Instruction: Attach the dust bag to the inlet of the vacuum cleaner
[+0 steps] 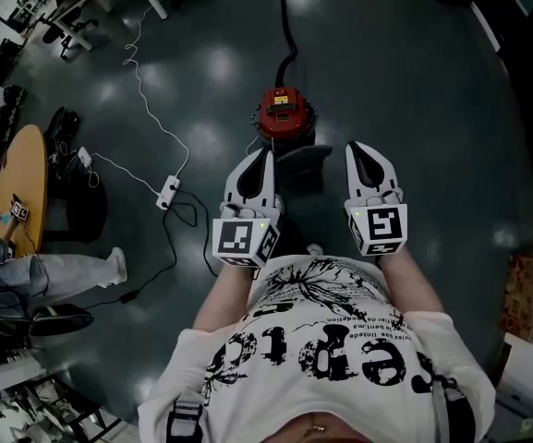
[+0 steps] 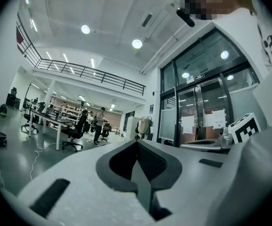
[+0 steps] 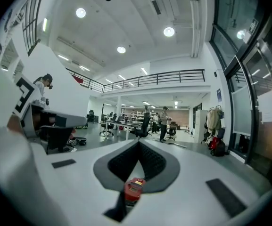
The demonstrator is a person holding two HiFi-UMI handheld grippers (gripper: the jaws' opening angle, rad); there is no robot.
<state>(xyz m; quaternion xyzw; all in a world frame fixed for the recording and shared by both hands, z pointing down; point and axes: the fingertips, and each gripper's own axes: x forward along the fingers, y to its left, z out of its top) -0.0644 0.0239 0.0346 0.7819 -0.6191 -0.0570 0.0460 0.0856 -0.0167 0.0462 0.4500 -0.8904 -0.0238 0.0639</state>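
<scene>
Red vacuum cleaner (image 1: 284, 111) upright on the dark floor (image 1: 414, 100), just beyond both grippers.
Left gripper (image 1: 266, 155) and right gripper (image 1: 358, 149) held level, side by side, jaws of each pressed together with nothing pinched. Dark grey piece (image 1: 305, 162) against the vacuum cleaner's near side, kind unclear. White power strip (image 1: 168, 192) with its cable off to the left; round wooden tabletop (image 1: 21, 187) at far left.
</scene>
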